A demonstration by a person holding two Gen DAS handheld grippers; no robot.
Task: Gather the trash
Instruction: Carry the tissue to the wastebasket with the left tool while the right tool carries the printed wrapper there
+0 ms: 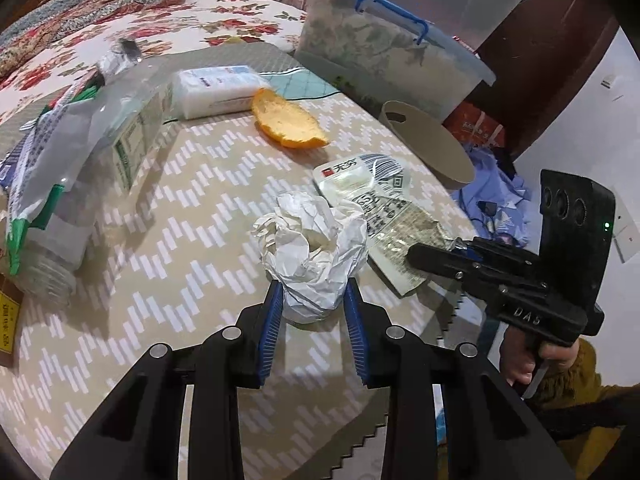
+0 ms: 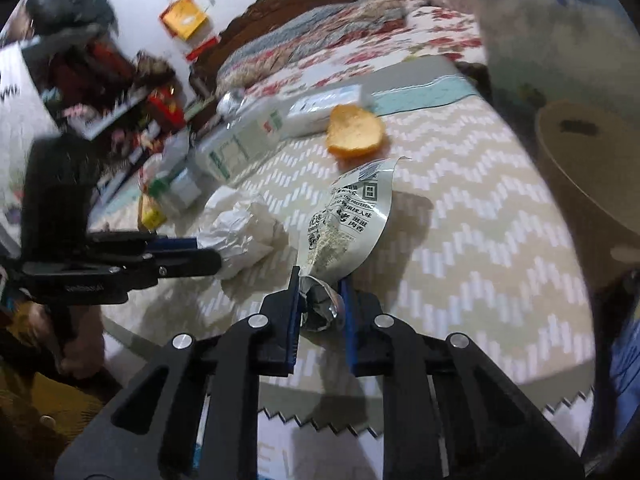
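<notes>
White paper, a crumpled ball (image 1: pixel 312 248), sits pinched between the blue pads of our left gripper (image 1: pixel 313 300), resting on the table (image 1: pixel 192 216) with its zigzag beige cloth. We take that ball as our landmark.

Just to its right lies a silver wrapper (image 1: pixel 372 200) printed with black text. Our right gripper (image 2: pixel 320 300) is pressed together on the wrapper's near end, which is scrunched between the pads, while the rest of the wrapper (image 2: pixel 352 216) curls up and away from the table. In the left wrist view the right gripper (image 1: pixel 436 254) reaches in from the right, a hand (image 1: pixel 520 364) on its handle below a mustard sleeve.

Beyond the ball, further up the table, lies an orange peel (image 1: pixel 288 120), well apart from it. Behind the peel sits a white tissue pack (image 1: pixel 216 90). To the ball's left a clear bottle (image 1: pixel 80 168) with a green-and-white label lies on its side. Beyond the wrapper, past the table edge to the ball's right, stands a tan bin (image 1: pixel 428 144), and behind that a clear tub (image 1: pixel 384 48) with a blue handle. A floral bedspread (image 1: pixel 120 32) fills the far left behind the table.

In the right wrist view the left gripper (image 2: pixel 208 250) comes in from the left, its tips on the ball (image 2: pixel 244 236).
</notes>
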